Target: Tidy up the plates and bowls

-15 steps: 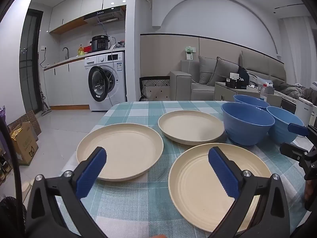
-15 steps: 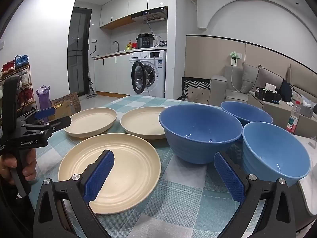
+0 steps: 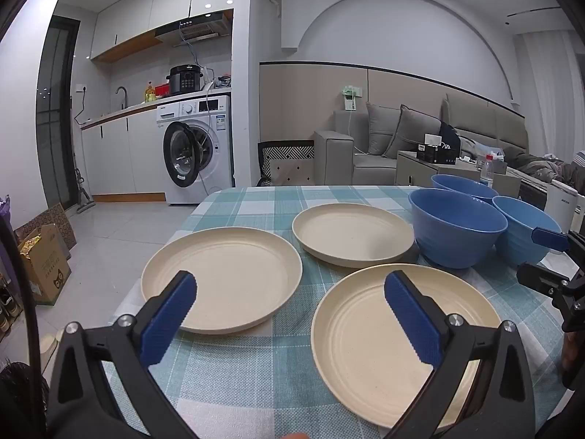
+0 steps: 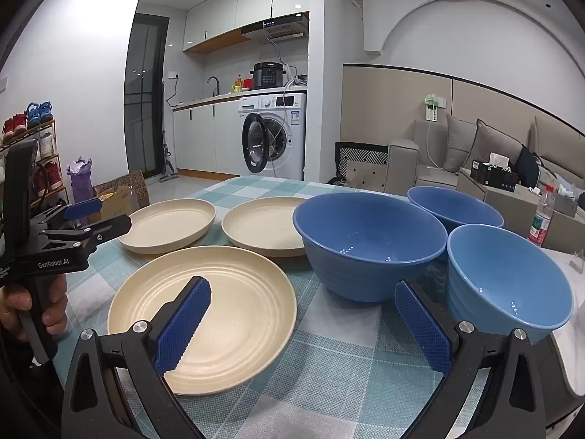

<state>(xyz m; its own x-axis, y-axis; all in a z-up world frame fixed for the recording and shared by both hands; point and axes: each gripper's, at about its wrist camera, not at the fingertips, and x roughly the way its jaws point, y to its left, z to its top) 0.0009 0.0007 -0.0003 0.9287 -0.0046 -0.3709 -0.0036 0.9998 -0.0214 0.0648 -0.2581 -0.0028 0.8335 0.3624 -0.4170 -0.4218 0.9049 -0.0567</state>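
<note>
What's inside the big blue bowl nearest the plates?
The big blue bowl looks empty: bare blue interior with light glints only. The part of its floor under the near rim is hidden in both views.

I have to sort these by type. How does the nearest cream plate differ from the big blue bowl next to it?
The nearest cream plate is shallow and flat with ringed grooves; the big blue bowl is deep with steep walls. The plate is cream, the bowl blue. The plate lies nearer the camera, left of the bowl. Both sit upright, empty and unstacked on the checked tablecloth.
</note>
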